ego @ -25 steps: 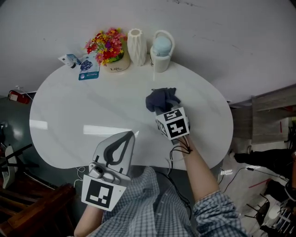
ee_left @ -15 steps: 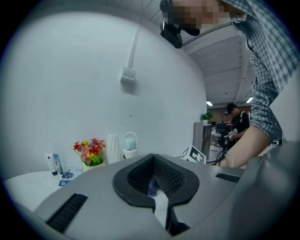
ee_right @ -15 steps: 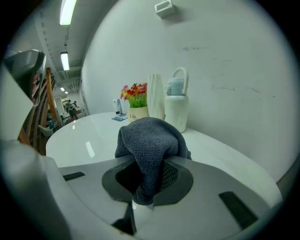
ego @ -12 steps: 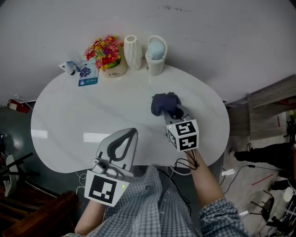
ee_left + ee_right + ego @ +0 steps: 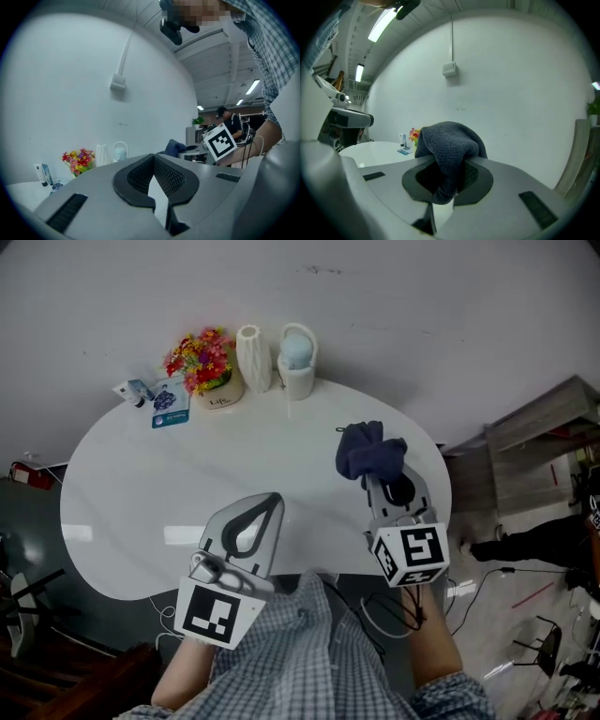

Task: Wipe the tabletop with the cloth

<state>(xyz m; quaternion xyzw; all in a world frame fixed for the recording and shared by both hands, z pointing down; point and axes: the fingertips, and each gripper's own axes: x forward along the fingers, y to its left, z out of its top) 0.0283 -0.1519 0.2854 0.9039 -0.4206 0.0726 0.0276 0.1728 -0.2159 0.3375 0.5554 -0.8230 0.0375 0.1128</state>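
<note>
The right tool (image 5: 373,472) clenches the bunched cloth (image 5: 367,446) over the table's (image 5: 141,493) right side; the left tool (image 5: 273,500), closed on nothing, hovers at the table's near edge. So wadded, the cloth may wipe little, letting jaws scrape the table.

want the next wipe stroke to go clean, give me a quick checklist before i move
1. Cloth clamped in right gripper: ok, it is bunched between the jaws.
2. Cloth pressed on the tabletop: cannot tell.
3. Left gripper out of the way: ok, it is shut, empty and at the near edge.
4. Flowers and vase clear of the cloth: ok, they stand at the far edge.
5. Bare tabletop left of the cloth for a stroke: ok.
</note>
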